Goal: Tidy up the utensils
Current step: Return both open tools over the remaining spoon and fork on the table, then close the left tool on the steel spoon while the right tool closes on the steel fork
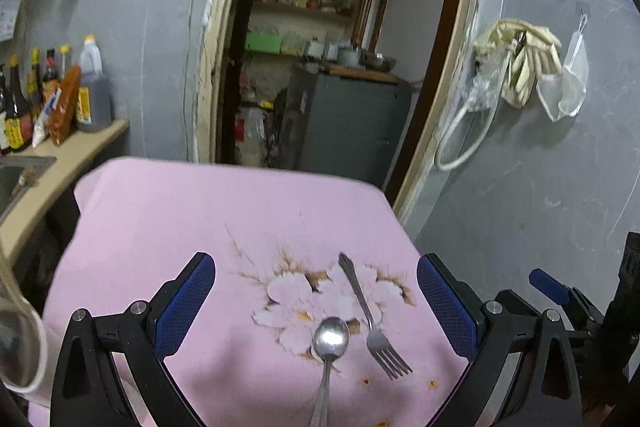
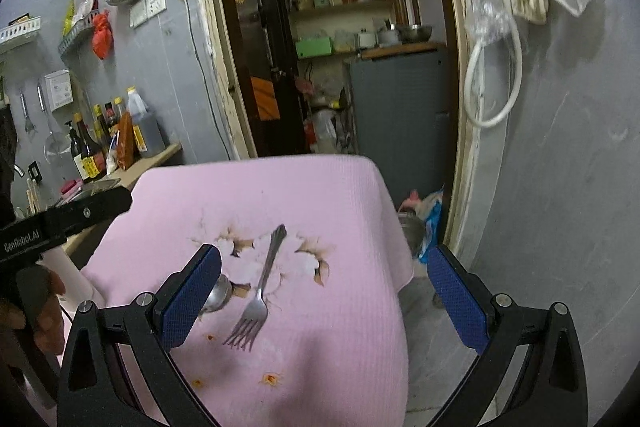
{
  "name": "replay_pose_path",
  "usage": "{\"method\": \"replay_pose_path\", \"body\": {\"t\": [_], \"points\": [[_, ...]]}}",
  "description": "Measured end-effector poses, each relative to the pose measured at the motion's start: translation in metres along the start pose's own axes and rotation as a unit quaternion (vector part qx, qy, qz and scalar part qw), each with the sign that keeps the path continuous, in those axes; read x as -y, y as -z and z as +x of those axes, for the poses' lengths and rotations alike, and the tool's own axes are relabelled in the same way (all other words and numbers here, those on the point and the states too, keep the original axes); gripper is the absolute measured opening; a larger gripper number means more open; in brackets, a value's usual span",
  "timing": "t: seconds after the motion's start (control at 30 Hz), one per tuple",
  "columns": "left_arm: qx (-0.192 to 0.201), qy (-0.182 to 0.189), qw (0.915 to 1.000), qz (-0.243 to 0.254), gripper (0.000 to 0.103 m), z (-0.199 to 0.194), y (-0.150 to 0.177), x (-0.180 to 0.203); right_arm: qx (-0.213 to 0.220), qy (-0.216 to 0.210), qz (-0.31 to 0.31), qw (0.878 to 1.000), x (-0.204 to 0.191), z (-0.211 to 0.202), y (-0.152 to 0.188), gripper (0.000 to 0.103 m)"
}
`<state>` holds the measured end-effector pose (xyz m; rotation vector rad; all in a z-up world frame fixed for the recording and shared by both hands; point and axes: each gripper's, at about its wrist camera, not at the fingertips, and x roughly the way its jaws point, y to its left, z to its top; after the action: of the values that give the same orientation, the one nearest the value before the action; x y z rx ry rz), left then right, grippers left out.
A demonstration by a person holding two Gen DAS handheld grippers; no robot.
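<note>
Spoon (image 1: 330, 339) and fork (image 1: 370, 319): both lie side by side on the pink flowered cloth (image 1: 192, 211), lower centre of the left wrist view, close together but apart. Spoon bowl up, handle running to the bottom edge; fork tines toward the lower right. Left gripper (image 1: 316, 303): jaws spread wide, holding nothing, the utensils framed between them. Right gripper (image 2: 324, 291): likewise wide open and empty; its left finger hides part of the spoon. Doorway (image 2: 340, 35) with shelves, upper centre.
</note>
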<state>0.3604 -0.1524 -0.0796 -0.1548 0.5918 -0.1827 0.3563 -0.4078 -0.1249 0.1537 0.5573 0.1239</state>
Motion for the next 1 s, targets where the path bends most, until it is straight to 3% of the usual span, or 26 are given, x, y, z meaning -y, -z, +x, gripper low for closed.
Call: {"method": "replay_pose_path", "body": {"t": [0.03, 0.1, 0.2, 0.27, 0.57, 1.0], "points": [[-0.007, 0.001, 1.0, -0.001, 0.102, 0.004, 0.002, 0.0, -0.007, -0.003, 0.003, 1.0, 0.002, 0.004, 0.001, 0.101], [-0.023, 0.004, 0.9997, -0.005, 0.099, 0.014, 0.006, -0.001, -0.019, -0.01, 0.006, 1.0, 0.006, 0.014, 0.004, 0.09], [-0.054, 0.013, 0.9984, -0.006, 0.087, 0.03, 0.012, -0.003, -0.047, -0.02, 0.004, 0.999, 0.007, 0.029, 0.009, 0.073], [-0.071, 0.02, 0.9972, -0.007, 0.078, 0.039, 0.017, -0.005, -0.065, -0.032, 0.003, 0.997, 0.007, 0.039, 0.013, 0.068], [-0.14, 0.048, 0.9889, -0.011, 0.061, 0.074, 0.036, -0.012, -0.122, -0.074, -0.028, 0.989, -0.009, 0.055, 0.04, 0.058], [-0.202, 0.083, 0.9758, -0.011, 0.059, 0.104, 0.049, -0.008, -0.162, -0.084, -0.053, 0.982, -0.016, 0.057, 0.06, 0.054]]}}
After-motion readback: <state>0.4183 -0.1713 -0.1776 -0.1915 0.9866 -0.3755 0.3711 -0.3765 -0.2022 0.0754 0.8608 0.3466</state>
